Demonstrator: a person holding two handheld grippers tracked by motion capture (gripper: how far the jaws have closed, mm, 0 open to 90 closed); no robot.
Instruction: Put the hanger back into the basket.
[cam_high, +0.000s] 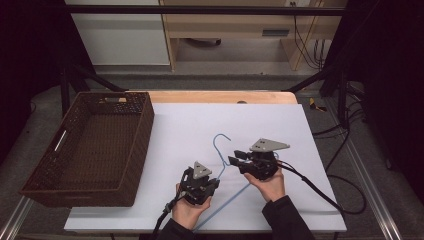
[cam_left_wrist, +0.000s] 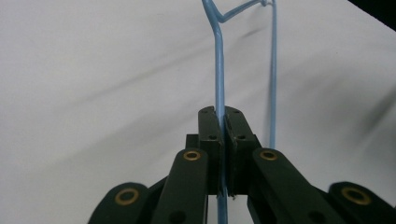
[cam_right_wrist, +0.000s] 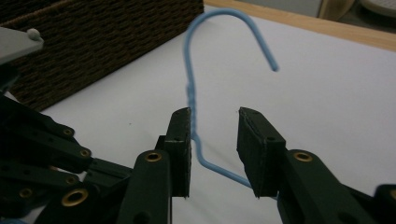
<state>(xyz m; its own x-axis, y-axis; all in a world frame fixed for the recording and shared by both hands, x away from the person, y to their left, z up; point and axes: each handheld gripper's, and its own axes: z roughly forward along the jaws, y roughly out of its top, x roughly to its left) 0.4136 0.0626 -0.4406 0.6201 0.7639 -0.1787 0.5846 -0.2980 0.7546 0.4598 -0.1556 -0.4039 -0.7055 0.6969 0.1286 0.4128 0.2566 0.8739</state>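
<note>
White sheeting covers the surface (cam_high: 200, 125) I'm working over, with a dark wicker basket (cam_high: 125, 192) standing empty at its left edge and wood showing along the far side.

My worry from here is the blue wire hanger (cam_high: 220, 150): it is thin and springy, and my left tool (cam_high: 201, 184) has it by one wire alone. In the left gripper view the pads (cam_left_wrist: 236, 140) are pressed fully together on that wire, so the hold looks firm, but the hanger could pivot in the pinch and swing if I lift or turn quickly. My right tool (cam_high: 237, 157) gives no help at present; its jaws stand partly apart, and in the right gripper view the twisted neck (cam_right_wrist: 190, 100) runs along one pad (cam_right_wrist: 180, 149) without being squeezed. If I close carelessly, I judge the neck could slip out or the hook (cam_right_wrist: 233, 28) could snag.

As for position, the hanger lies on the sheeting between my two hands. The hook points away from me, just beyond the right tool, well apart from the basket.
</note>
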